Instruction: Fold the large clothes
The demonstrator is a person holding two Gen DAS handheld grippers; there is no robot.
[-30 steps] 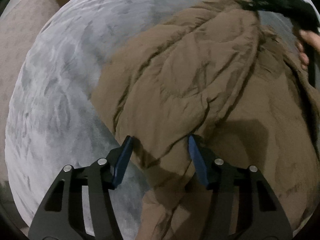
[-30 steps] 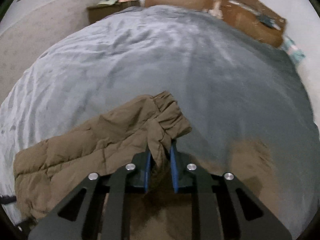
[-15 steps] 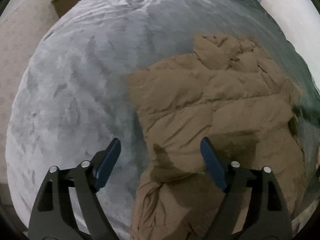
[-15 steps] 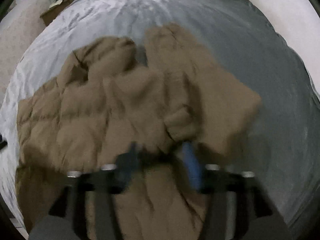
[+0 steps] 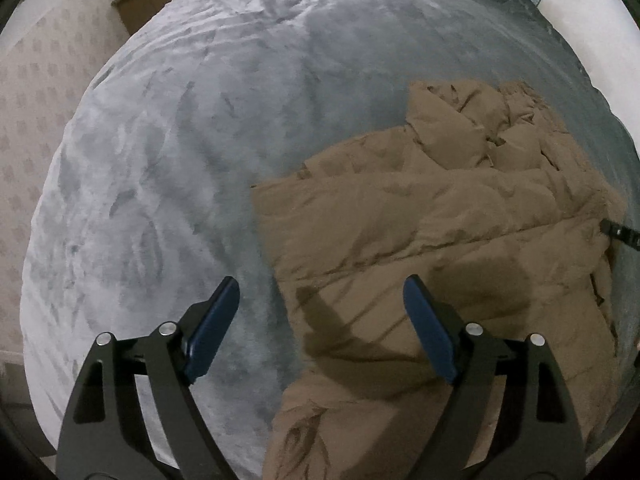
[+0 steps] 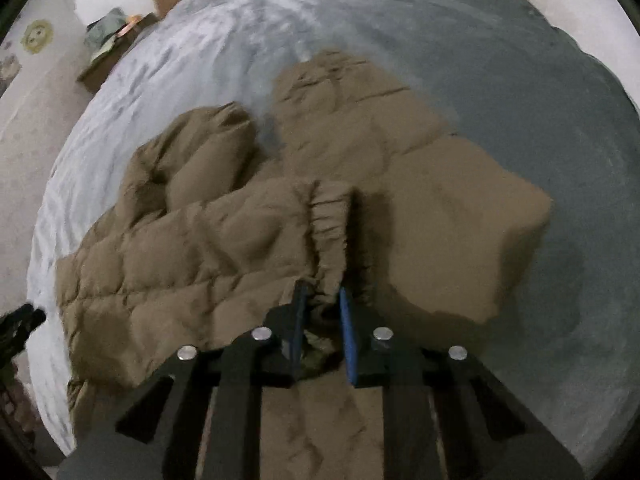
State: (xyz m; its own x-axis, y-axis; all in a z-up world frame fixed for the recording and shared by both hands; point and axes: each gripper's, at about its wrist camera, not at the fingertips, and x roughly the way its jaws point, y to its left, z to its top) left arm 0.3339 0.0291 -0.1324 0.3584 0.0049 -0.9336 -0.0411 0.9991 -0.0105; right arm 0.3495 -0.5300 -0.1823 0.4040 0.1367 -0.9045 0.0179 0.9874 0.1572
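The right gripper (image 6: 322,296) pinches the jacket's (image 6: 208,248) cuff (image 6: 328,224), hiding its end. The left gripper (image 5: 318,296) hangs spread wide, holding nothing; the jacket runs off-frame at 5 o'clock.

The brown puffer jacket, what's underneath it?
The brown puffer jacket lies on a grey blanket that shows all around it. Anything beneath its folded layers is covered.
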